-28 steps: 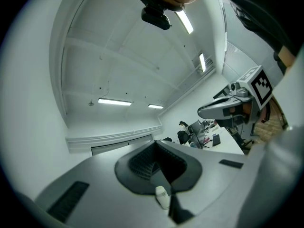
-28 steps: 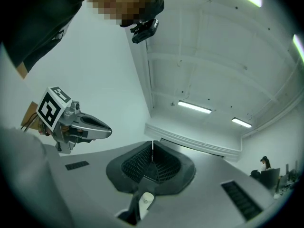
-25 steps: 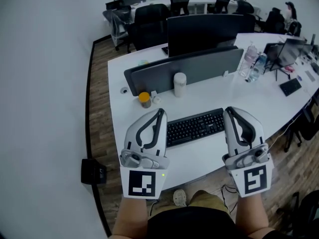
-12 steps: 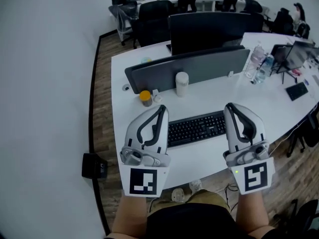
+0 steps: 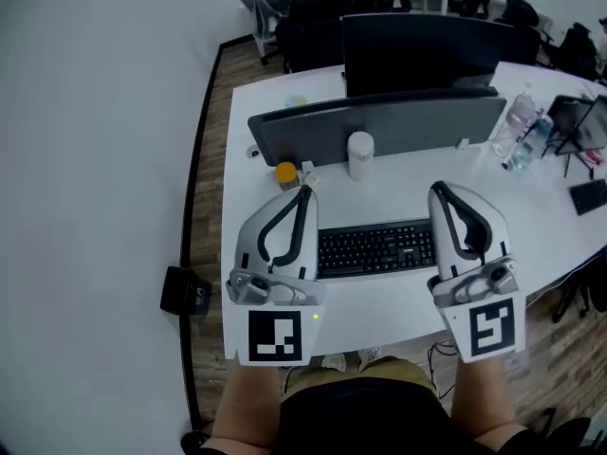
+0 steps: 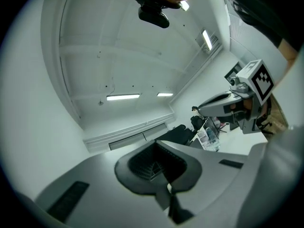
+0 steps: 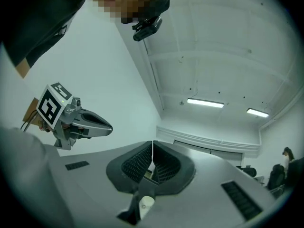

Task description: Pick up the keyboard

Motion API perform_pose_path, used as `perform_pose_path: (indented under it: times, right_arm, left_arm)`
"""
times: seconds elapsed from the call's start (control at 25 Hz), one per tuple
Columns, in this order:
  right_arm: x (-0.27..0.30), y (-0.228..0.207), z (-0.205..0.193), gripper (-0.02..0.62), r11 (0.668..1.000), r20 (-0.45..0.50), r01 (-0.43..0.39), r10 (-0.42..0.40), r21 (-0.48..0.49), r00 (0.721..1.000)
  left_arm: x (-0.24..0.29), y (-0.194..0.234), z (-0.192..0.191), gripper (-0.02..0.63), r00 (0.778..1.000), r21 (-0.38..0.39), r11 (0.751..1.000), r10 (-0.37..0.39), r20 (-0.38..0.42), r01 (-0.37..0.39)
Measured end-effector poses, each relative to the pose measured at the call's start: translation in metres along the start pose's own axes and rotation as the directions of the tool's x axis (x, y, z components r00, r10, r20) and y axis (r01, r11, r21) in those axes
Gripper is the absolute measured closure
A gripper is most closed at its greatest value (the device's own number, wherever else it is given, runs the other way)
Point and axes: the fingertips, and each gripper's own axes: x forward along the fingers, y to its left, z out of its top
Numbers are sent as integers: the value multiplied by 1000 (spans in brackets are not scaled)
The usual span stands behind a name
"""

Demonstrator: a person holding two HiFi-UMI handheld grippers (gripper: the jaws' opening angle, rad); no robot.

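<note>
Black keyboard point(image 5: 377, 248) lies flat on the white desk point(image 5: 398, 190), long axis running left to right, front edge towards the person; left gripper point(image 5: 305, 191) and right gripper point(image 5: 437, 190) flank it, jaws together, empty

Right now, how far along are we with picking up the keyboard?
Done: nothing yet; the keyboard lies flat on the desk. In hand: the left gripper and right gripper are lined up at its two ends in the head view, both shut and empty. To do: open the jaws, grip the keyboard, lift it.
</note>
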Motion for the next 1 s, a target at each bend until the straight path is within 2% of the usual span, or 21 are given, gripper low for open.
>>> perform_pose_path:
  times: [0.32,0.48,0.6,0.84,1.0]
  right_arm:
    - [4,-21,-14,565,998,47,-53,52,20,998]
    - [-4,-25,-13,565,994,67,-95,91,58,994]
    - [-9,-27,-13,566,988,82,-133,127,74,988]
    - [-20,-15,-19,566,975,79,-220,217,30,973]
    - [-23,-18,-20,566,972,92,-227,221,57,971]
  left_arm:
    - [12,-15,-1,600,997,29,997,73,-36,-72]
    - [11,-21,4,600,994,12,995,103,-41,-102]
    - [11,-27,7,600,993,10,994,107,-49,-106]
    - [8,-36,11,600,993,5,994,109,-45,-109]
    - [7,-43,15,600,994,10,995,96,-49,-96]
